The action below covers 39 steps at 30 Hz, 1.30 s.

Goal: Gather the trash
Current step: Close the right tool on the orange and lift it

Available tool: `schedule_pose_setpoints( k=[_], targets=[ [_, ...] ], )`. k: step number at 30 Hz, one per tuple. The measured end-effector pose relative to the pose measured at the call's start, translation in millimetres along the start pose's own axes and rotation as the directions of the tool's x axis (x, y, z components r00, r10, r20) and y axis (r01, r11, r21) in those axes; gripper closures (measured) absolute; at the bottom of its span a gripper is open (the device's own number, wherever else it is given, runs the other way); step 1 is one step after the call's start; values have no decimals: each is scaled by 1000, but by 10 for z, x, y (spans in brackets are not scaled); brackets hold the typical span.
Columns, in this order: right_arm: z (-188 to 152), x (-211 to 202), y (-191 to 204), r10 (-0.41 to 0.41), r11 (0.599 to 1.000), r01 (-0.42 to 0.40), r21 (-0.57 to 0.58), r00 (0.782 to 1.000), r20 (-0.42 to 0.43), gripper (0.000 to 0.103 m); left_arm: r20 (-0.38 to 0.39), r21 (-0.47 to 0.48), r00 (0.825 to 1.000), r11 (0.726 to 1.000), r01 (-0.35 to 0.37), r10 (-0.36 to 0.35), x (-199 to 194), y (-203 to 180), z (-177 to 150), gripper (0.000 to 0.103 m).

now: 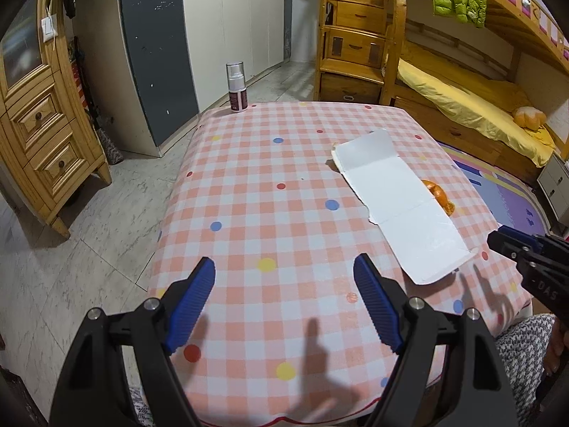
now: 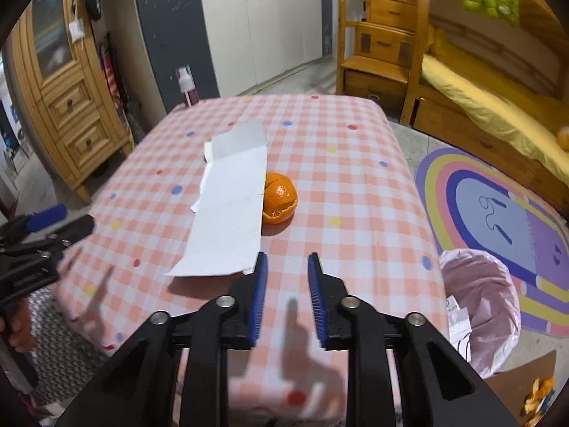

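Observation:
A flattened white carton (image 1: 394, 195) (image 2: 231, 210) lies on the pink checked table (image 1: 266, 178). An orange peel shell (image 2: 279, 197) sits against its right edge; in the left wrist view the peel (image 1: 439, 195) is half hidden behind the carton. My left gripper (image 1: 284, 259) hovers over the near left part of the table, jaws wide apart and empty. My right gripper (image 2: 288, 255) stands just right of the carton's near corner, its blue pads a narrow gap apart with nothing between them. A bin lined with a pink bag (image 2: 480, 306) stands on the floor right of the table.
A spray bottle (image 1: 237, 87) stands at the table's far left corner. Loose peel scraps (image 2: 537, 395) lie on brown cardboard by the bin. A rainbow rug (image 2: 498, 220), a wooden bunk bed (image 1: 462, 106) and a wooden cabinet (image 1: 39, 124) surround the table.

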State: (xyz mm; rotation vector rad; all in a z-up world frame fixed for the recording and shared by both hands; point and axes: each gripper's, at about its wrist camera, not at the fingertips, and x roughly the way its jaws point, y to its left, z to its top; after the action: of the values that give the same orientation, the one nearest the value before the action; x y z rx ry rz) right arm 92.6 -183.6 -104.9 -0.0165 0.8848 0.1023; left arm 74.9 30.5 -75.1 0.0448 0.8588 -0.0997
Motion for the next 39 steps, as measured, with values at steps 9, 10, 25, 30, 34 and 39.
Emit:
schedule_pose_setpoints(
  k=[9, 10, 25, 30, 34, 39],
  targets=[
    [84, 393, 131, 23, 998, -27, -63, 998, -60, 95, -15, -18, 999, 999, -29, 29, 116, 112, 29, 25],
    [95, 409, 176, 34, 997, -38, -71, 998, -60, 95, -16, -19, 999, 999, -31, 31, 126, 117, 29, 25],
    [425, 376, 170, 40, 999, -40, -33, 999, 22, 56, -14, -18, 998, 998, -55, 55, 177, 126, 47, 15],
    [486, 465, -112, 17, 999, -18, 41, 1000, 21, 57, -21, -10, 998, 998, -59, 59, 217, 101, 56, 14],
    [505, 536, -224, 49, 994, -51, 96, 999, 24, 59, -24, -11, 998, 998, -61, 60, 225, 114, 50, 14],
    [483, 733, -190, 116, 988, -112, 102, 993, -29, 58, -30, -2, 998, 999, -52, 52, 235, 68, 47, 14]
  ],
)
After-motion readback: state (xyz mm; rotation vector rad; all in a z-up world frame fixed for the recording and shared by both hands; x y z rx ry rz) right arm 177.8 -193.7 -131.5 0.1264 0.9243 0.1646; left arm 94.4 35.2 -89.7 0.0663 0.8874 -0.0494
